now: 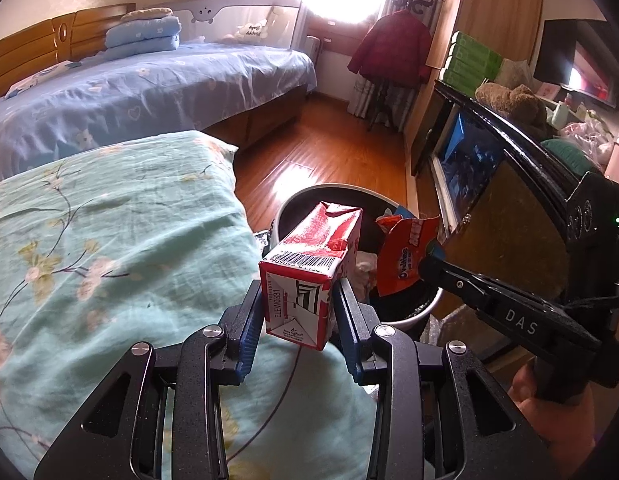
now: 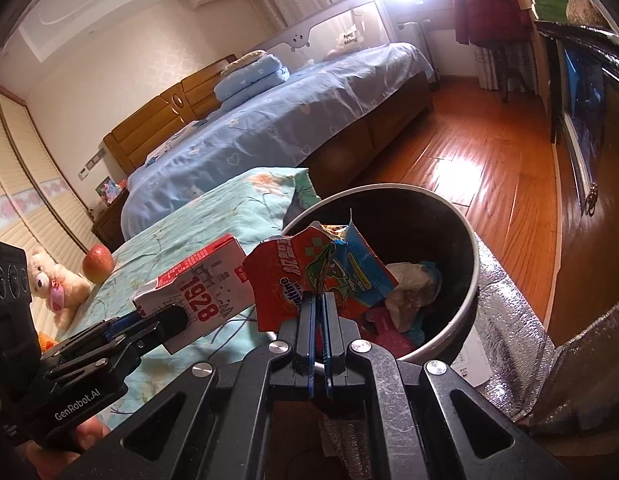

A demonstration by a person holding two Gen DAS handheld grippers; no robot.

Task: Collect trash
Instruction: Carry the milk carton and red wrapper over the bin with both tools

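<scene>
Left wrist view: the left gripper (image 1: 298, 312) sits at lower centre, its blue-padded fingers (image 1: 250, 322) clamped on the sides of a red and white carton (image 1: 305, 268) that points away toward the round dark bin (image 1: 413, 316) just beyond it. At the right of the frame the right gripper (image 1: 431, 258) reaches in over the bin, pinching an orange snack wrapper (image 1: 405, 252) above the opening; crumpled white paper shows inside, between carton and wrapper. A teal floral quilt (image 1: 109, 248) fills the lower left and lies against the bin's left side. Farther back, a blue bed (image 1: 149, 92) spans the upper left, wooden floor (image 1: 329, 148) runs up the middle, and a red coat (image 1: 393, 46) hangs at upper right beside a dark cabinet edge. Right wrist view: the right gripper (image 2: 318, 300) sits at lower centre with its fingers pressed together on the orange and blue wrapper (image 2: 309, 272), which stands in front of the bin (image 2: 465, 248) and hides part of its left rim. Inside the bin lie white paper and pink and blue scraps. At lower left the left gripper (image 2: 161, 318) holds the carton (image 2: 201, 288) over the quilt (image 2: 229, 216), just left of the wrapper. An apple (image 2: 97, 263) and a plush bear (image 2: 55, 284) rest at the left edge, and silver foil material (image 2: 505, 320) lies along the bin's right side.
</scene>
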